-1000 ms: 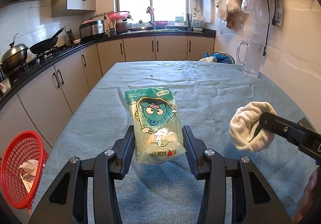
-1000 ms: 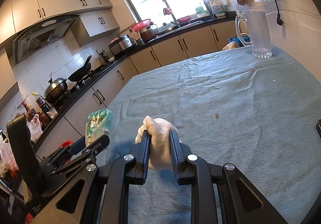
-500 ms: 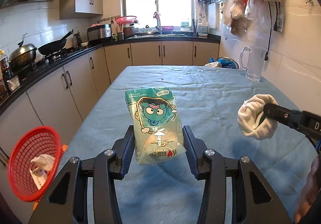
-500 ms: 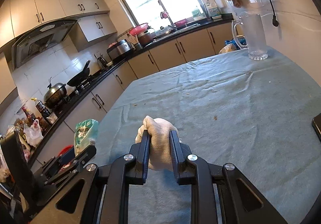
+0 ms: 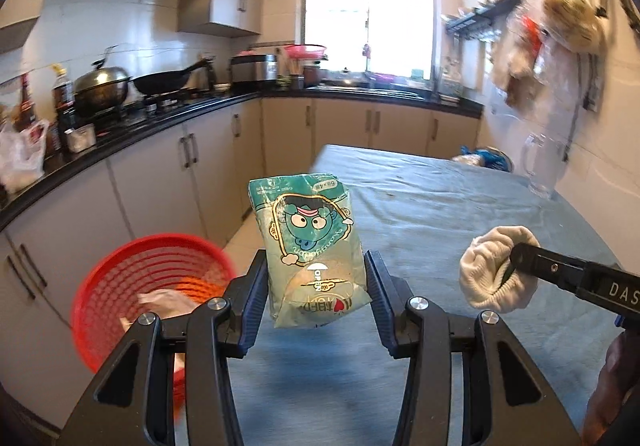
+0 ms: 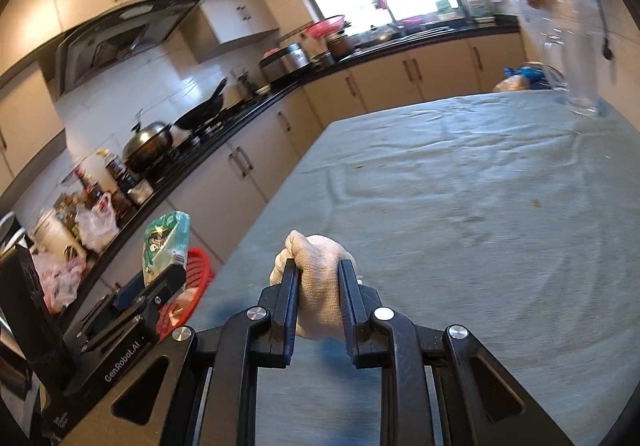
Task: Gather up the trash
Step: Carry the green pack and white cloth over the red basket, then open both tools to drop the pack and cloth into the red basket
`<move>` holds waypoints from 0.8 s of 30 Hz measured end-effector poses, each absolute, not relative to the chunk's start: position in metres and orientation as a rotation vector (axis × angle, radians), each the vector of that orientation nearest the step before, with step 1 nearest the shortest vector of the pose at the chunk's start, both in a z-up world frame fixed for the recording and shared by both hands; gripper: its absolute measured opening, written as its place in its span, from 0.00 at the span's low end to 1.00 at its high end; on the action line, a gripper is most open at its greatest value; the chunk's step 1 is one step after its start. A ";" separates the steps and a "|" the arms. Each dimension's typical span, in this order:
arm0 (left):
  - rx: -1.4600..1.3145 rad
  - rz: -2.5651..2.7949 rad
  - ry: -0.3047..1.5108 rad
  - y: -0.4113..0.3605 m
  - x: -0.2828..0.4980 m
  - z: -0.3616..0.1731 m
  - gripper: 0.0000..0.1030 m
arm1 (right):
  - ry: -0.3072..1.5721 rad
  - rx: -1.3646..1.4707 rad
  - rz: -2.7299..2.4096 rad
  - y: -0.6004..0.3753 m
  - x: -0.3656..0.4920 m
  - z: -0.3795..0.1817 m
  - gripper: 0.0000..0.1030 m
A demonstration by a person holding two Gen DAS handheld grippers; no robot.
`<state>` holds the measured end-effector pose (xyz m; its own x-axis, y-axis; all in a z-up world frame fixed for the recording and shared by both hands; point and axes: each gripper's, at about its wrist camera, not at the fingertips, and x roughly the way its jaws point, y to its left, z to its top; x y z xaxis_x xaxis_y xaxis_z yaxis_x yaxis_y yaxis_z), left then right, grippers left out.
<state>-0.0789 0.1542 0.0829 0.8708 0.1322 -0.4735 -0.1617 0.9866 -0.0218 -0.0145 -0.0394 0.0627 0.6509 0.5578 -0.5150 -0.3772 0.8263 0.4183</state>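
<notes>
The green snack packet [image 5: 310, 250] — printed with a teal cartoon face and an "OPEN" mark near its lower end — stands upright, held off the table, its lower part pinched at both sides. The balled-up white knit glove [image 6: 318, 282] is crumpled into a lump, also held in the air above the cloth. The red mesh basket [image 5: 132, 278] sits low beside the table — crumpled white paper lies inside it.
</notes>
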 end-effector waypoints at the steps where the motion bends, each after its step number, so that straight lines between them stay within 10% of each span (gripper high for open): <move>1: -0.076 0.169 0.488 0.166 -0.083 0.083 0.44 | 0.681 0.274 0.554 -0.029 -0.015 0.064 0.20; 24: -0.238 0.389 0.566 0.320 -0.112 0.039 0.44 | 0.786 0.146 0.784 0.138 -0.004 0.062 0.20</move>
